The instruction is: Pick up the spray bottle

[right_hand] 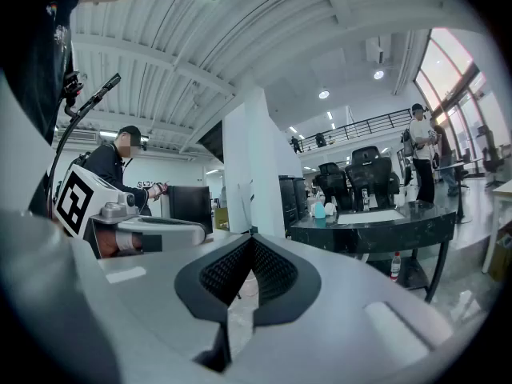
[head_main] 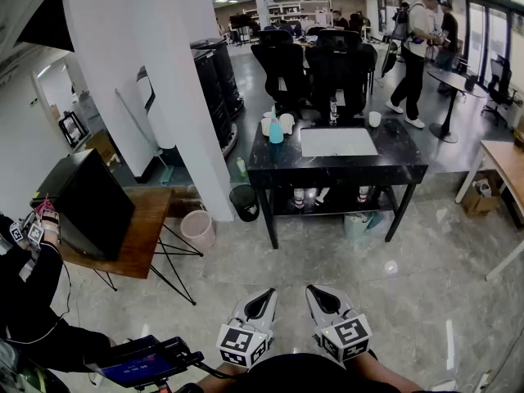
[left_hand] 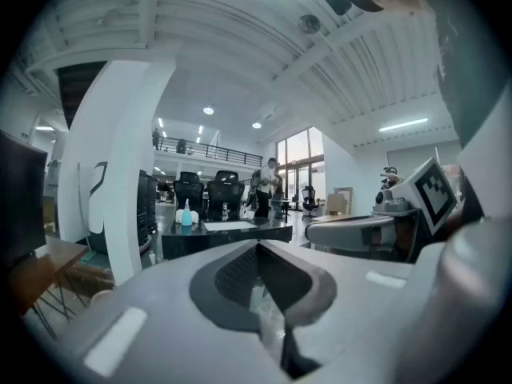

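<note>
Black table [head_main: 282, 169] on a glossy grey floor [head_main: 352, 260]; open office
Teal spray bottle [head_main: 276, 131] stands near its left edge; left gripper [head_main: 264, 295] and right gripper [head_main: 316, 291] pressed together, empty

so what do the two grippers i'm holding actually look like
The left hand-held gripper and right hand-held gripper match: pale grey tapered shells, black ribbed inner pads, and a white cube with black square markers on each.
</note>
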A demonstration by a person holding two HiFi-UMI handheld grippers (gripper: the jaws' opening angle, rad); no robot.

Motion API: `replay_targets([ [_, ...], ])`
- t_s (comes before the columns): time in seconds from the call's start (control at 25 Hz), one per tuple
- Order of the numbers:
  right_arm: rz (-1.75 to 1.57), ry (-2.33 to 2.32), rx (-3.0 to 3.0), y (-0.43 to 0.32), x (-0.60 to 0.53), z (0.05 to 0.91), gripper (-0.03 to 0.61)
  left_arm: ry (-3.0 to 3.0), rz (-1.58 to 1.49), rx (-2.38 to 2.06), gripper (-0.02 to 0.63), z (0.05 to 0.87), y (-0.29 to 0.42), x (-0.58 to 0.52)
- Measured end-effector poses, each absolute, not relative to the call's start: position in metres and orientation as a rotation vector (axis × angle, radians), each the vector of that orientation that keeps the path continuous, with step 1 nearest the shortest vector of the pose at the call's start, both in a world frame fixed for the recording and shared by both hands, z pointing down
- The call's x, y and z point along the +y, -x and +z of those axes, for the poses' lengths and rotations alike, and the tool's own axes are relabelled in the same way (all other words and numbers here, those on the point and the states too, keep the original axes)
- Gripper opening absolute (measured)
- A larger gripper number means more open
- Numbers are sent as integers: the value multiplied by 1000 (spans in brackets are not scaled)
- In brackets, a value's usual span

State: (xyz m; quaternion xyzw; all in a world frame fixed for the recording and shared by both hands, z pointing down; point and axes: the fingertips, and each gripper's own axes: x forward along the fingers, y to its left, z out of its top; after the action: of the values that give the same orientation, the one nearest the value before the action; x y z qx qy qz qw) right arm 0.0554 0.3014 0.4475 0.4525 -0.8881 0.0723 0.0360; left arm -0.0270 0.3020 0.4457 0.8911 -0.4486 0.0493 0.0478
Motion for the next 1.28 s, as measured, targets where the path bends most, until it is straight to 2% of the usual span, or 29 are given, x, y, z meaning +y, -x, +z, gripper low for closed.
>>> replay_targets([
  [0.8,167,-1399,-2748,-100,293,449,23,-2694,149,-1361,0,450,-20,291],
  [1.08,251,-1354,-2759,-121,285,459,23,-2681,178,-1341,0,466,-54,292],
  [1.28,263,-1370,-2757,-128,263,466,23,-2614,196,-1401,0,473,-40,282],
])
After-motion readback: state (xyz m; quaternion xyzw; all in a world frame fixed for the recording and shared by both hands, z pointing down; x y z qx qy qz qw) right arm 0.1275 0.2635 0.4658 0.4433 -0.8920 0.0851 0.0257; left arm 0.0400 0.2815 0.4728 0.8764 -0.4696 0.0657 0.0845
